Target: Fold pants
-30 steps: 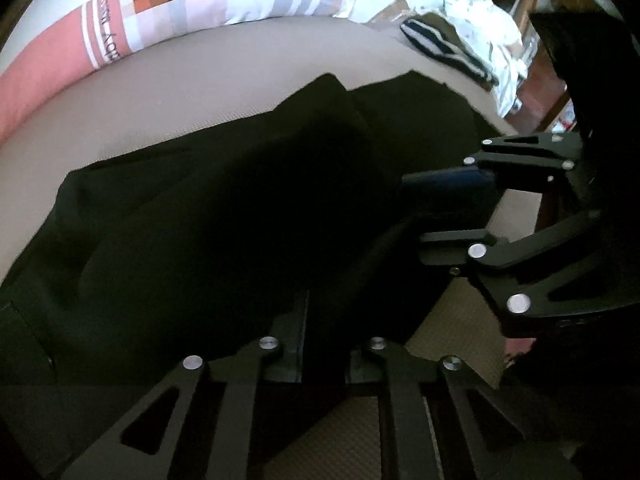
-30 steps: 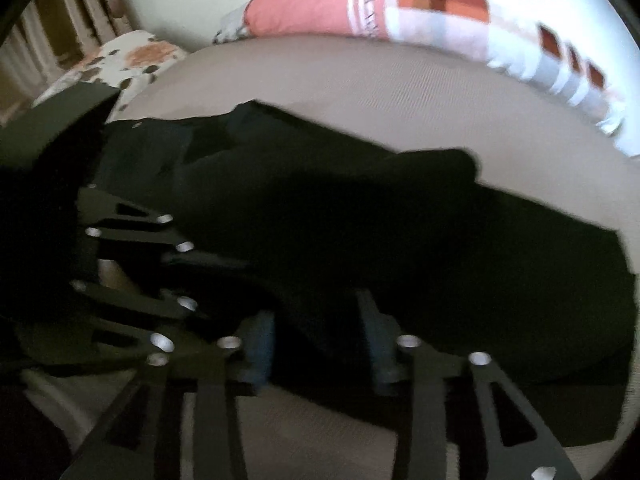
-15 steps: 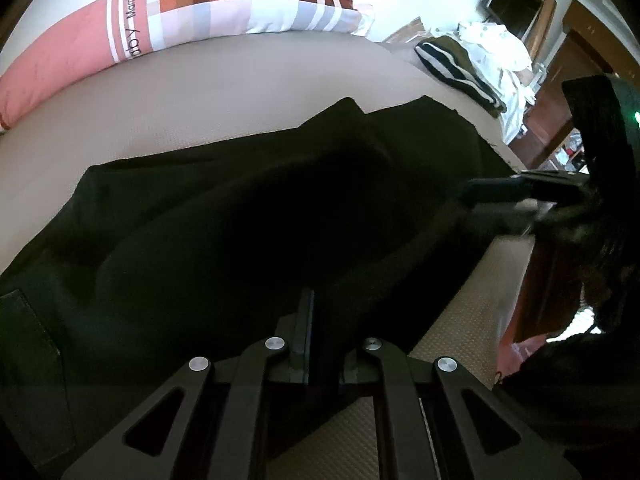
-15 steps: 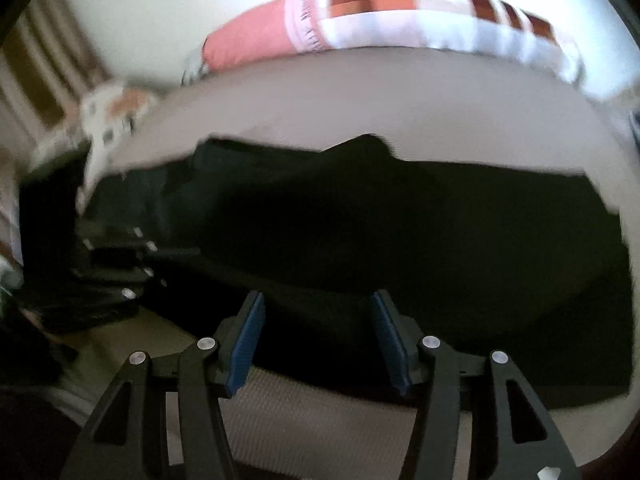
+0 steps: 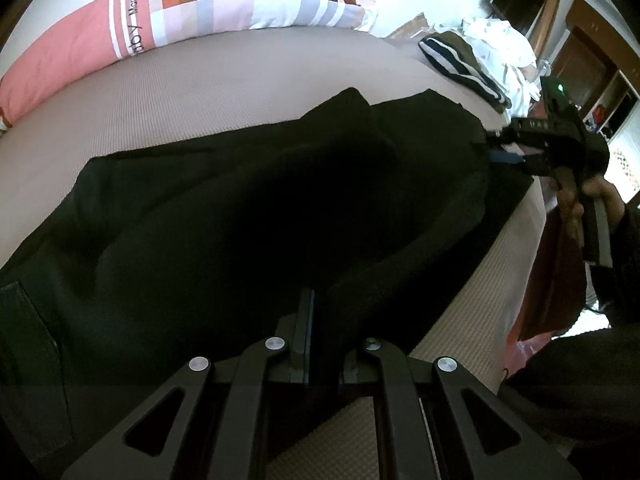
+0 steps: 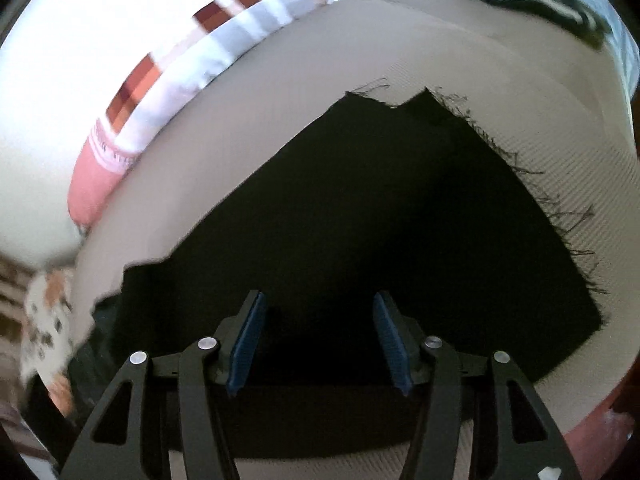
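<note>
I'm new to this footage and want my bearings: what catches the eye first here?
The black pants spread across the beige bed dominate both views, with a frayed leg end in the right wrist view. The left gripper is shut on a fold of the cloth at the near edge; the right gripper stands open over the leg end. A checked pink pillow lies along the far side.

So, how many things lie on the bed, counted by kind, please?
Black pants: 1
Long patchwork pillow: 1
Striped dark garment, at the far corner: 1
White cloth heap beside it: 1
Total: 4
</note>
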Motion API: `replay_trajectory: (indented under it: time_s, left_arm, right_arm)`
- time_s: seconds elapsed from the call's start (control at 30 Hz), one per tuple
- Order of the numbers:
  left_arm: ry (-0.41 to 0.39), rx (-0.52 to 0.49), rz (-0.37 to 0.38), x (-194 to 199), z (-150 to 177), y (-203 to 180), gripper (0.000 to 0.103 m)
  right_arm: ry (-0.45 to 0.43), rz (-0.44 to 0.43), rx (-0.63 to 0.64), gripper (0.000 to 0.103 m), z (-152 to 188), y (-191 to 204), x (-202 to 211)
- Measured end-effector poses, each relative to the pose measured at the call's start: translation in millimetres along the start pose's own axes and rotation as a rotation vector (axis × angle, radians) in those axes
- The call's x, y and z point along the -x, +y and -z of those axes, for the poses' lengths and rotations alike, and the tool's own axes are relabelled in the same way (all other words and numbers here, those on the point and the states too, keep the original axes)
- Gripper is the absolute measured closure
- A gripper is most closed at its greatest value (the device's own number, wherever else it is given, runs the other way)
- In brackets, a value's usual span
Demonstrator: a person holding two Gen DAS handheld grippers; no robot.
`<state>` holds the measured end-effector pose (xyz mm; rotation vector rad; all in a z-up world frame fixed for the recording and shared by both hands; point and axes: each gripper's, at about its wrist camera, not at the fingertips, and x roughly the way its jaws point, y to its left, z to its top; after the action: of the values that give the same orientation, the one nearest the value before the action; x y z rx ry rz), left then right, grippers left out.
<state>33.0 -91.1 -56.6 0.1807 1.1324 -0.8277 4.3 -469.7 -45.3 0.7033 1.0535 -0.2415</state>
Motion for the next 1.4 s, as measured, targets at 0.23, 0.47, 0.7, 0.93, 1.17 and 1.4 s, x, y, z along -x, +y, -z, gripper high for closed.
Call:
replay_trajectory:
  time_s: [0.23,0.47,0.7,0.93,1.17,1.4]
  left_arm:
    - [0.011,0.005,-0.003,-5,4,-2,0.094]
    - [0.005,0.022,0.003,-5,7,-1,0.094]
    - [0.002,0.042,0.009,-5,8,0,0.094]
    - [-0.007,0.058,0.029,-4,11,5,0.094]
    - [-0.012,0.088,0.047,-5,11,11,0.094]
    - [-0.008,0.097,0.047,-5,11,12,0.094]
  right_arm:
    - [-0.006,-0.002,0.0,0.09,-26,25,3]
    - [0.023,-0.021,0.106,0.09,-61,83,-31]
    - [0.089,-0.09,0.131,0.087,-72,108,-62]
    - [0.003,-0.144,0.029,0.075,-82,56,-5]
    - [0.037,-0.12,-0.145,0.075,-71,-11,-12]
    - [0.014,-0.177,-0.236,0.075,-81,-30,-34]
